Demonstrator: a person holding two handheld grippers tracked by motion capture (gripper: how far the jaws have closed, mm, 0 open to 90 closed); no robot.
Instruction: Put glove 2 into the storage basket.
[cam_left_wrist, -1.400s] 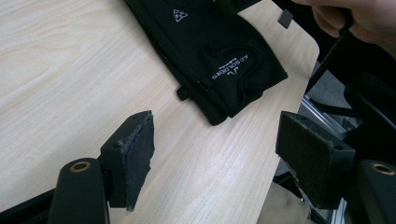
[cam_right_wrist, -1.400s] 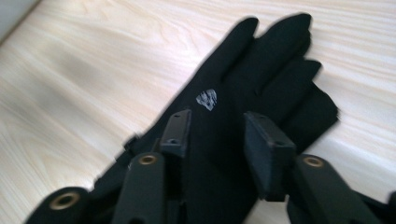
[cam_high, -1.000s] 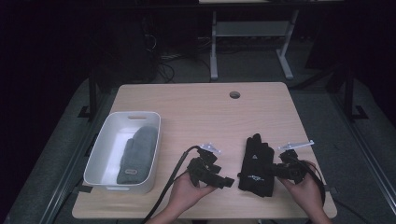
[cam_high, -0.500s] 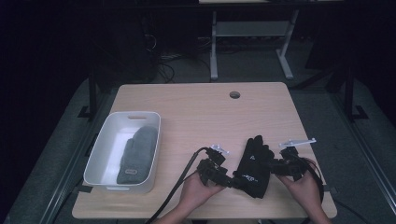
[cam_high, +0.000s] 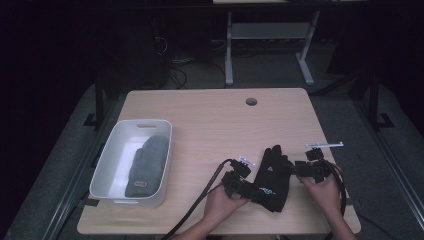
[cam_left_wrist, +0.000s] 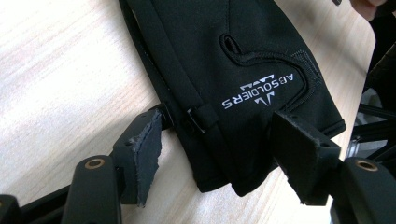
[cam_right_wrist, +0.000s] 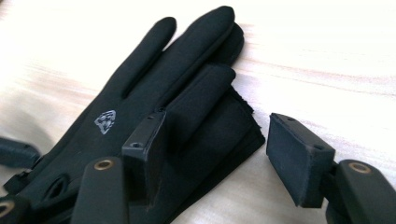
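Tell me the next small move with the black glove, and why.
Probably close the left gripper on the cuff of the black glove. Its jaws, just closing, straddle the cuff but do not yet press it. The right gripper has just opened, and the grey mitten already lies in the white bin.

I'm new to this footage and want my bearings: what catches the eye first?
A black glove lies flat at the near edge of the wooden table, with the left gripper at its cuff and the right gripper at its thumb side, both open around it. To the left, a grey mitten rests inside a white bin.
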